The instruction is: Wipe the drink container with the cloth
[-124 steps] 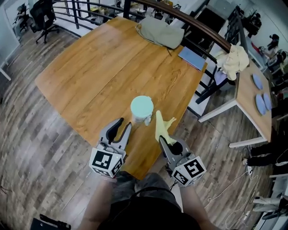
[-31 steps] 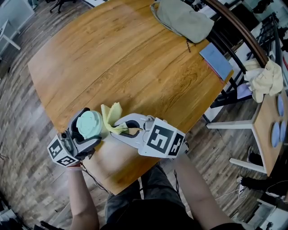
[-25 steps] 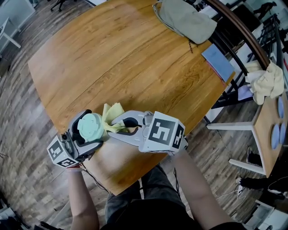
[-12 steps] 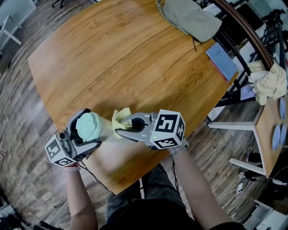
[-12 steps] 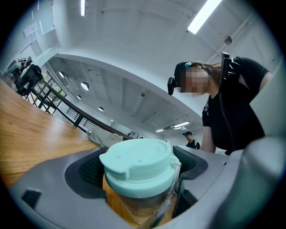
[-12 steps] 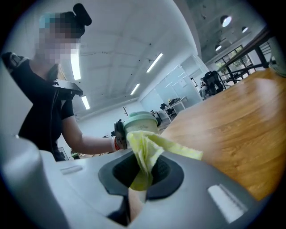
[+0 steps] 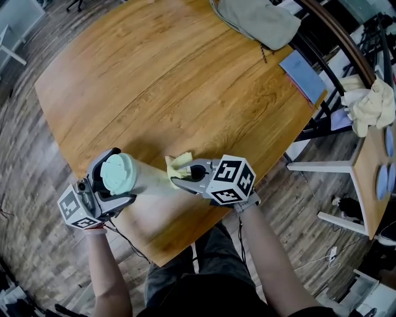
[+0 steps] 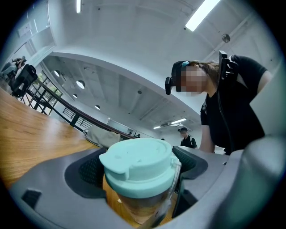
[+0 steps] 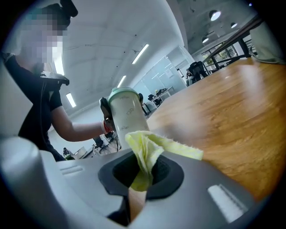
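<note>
The drink container (image 7: 147, 181), a pale cup with a mint-green lid (image 7: 117, 173), is held tilted above the table's near edge. My left gripper (image 7: 110, 186) is shut on it just below the lid. In the left gripper view the lid (image 8: 137, 162) sits between both jaws of the left gripper (image 8: 139, 179). My right gripper (image 7: 180, 181) is shut on a yellow cloth (image 7: 179, 165), which touches the cup's lower body. In the right gripper view the cloth (image 9: 149, 150) sticks up from the right gripper (image 9: 140, 179), with the container (image 9: 127, 114) just beyond it.
The round wooden table (image 7: 173, 74) carries a grey-green bag (image 7: 260, 18) at its far edge and a blue notebook (image 7: 302, 69) at the right. A dark railing (image 7: 337, 46) runs behind it. A cream cloth (image 7: 373, 102) lies on a side desk to the right.
Five seconds ago the container stood on the table with both grippers behind it. Since a second ago, the right gripper has drawn the cloth from beside the lid down along the body.
</note>
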